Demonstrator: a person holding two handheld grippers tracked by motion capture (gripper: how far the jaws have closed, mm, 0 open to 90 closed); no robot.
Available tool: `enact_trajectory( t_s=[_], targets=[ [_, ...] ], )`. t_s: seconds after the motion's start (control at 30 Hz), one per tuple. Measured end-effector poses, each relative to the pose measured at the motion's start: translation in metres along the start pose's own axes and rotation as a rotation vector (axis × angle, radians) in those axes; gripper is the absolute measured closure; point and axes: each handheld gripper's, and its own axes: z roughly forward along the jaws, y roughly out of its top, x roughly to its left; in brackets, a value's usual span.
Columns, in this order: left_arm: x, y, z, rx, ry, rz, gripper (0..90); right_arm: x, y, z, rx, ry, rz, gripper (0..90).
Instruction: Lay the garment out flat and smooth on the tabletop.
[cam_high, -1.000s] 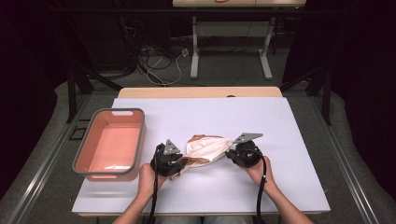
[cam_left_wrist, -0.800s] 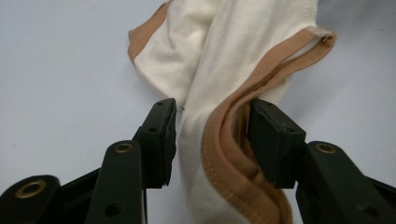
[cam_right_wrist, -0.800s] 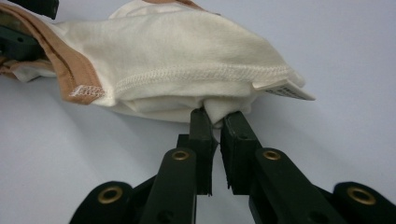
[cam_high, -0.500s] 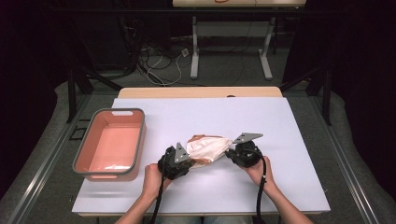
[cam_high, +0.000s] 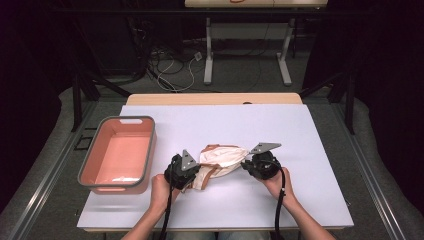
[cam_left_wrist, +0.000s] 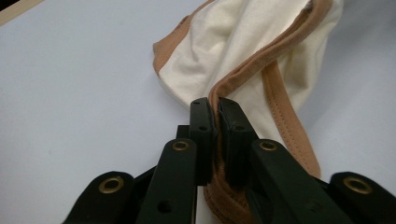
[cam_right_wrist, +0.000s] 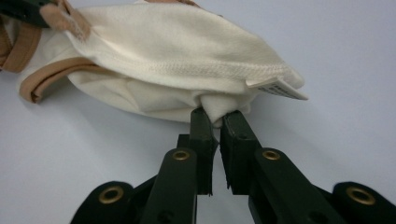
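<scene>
Gripping the cream garment (cam_high: 220, 159) at both ends, we have it bunched near the middle of the table's (cam_high: 310, 150) front half, well clear of every edge. Our left gripper (cam_left_wrist: 211, 105), whose jaws have just been closing, now pinches the tan band (cam_left_wrist: 261, 70) between them; our right gripper (cam_right_wrist: 214, 115) is clamped on a small fold of cream cloth beside the label (cam_right_wrist: 280, 88).

We judge the right hold the weaker one: so little fabric is caught that a firm pull apart could slip it free. On the left, the band could slide through the pads, or the strap could twist and tangle as we spread the piece. Dragging might also sweep cloth toward the pink bin (cam_high: 120, 152) at the table's left edge.

By our count: one garment, one bin, one label, two grippers.
</scene>
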Motion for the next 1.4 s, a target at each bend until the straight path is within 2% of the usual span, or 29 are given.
enact_trajectory(
  t_s=[0.2, 0.23, 0.33, 0.43, 0.7, 0.73, 0.8, 0.87, 0.93, 1.07, 1.13, 1.17, 1.2, 1.4],
  targets=[
    [0.005, -0.002, -0.001, -0.008, 0.016, -0.027, 84.8, 0.000, 0.000, 0.000, 0.008, -0.002, -0.002, 83.7],
    [0.006, -0.002, -0.001, -0.008, 0.017, -0.028, 84.8, 0.000, -0.001, 0.001, -0.007, 0.002, -0.001, 83.7],
    [0.008, -0.003, -0.001, -0.013, 0.021, -0.040, 84.8, 0.000, -0.001, 0.000, 0.031, 0.008, 0.000, 83.7],
    [0.010, -0.004, -0.001, -0.016, 0.023, -0.046, 84.8, 0.000, -0.002, 0.003, 0.023, 0.004, 0.001, 83.7],
    [0.014, -0.006, -0.001, -0.023, 0.019, -0.075, 84.8, -0.002, -0.003, 0.004, 0.066, 0.006, 0.008, 85.1],
    [0.014, -0.006, -0.001, -0.022, 0.022, -0.075, 84.8, -0.002, -0.003, 0.003, 0.082, 0.001, 0.007, 85.5],
    [0.016, -0.006, -0.002, -0.020, 0.030, -0.078, 84.7, -0.004, -0.004, 0.004, 0.080, -0.007, 0.012, 88.3],
    [0.018, -0.007, -0.002, -0.021, 0.022, -0.097, 84.7, -0.006, -0.005, 0.003, 0.079, -0.019, 0.019, 88.3],
    [0.020, -0.008, -0.002, -0.005, 0.004, -0.092, 84.3, -0.009, -0.005, 0.002, 0.077, -0.004, 0.030, 83.2],
    [0.017, -0.007, -0.001, -0.004, 0.002, -0.083, 82.9, -0.006, -0.004, 0.003, 0.064, 0.030, 0.007, 70.8],
    [0.017, -0.006, -0.001, 0.003, 0.002, -0.067, 81.1, -0.002, -0.002, 0.002, 0.080, 0.055, 0.004, 66.4],
    [0.016, -0.006, -0.001, -0.001, 0.004, -0.066, 79.8, -0.001, -0.002, 0.003, 0.068, 0.051, -0.006, 63.1],
    [0.015, -0.006, -0.001, 0.008, -0.003, -0.062, 77.2, -0.001, -0.001, 0.002, 0.075, 0.054, -0.009, 62.9],
    [0.005, -0.001, 0.002, 0.037, -0.003, 0.001, 59.2, 0.000, -0.002, 0.003, 0.041, 0.041, 0.004, 66.3]
  ],
)
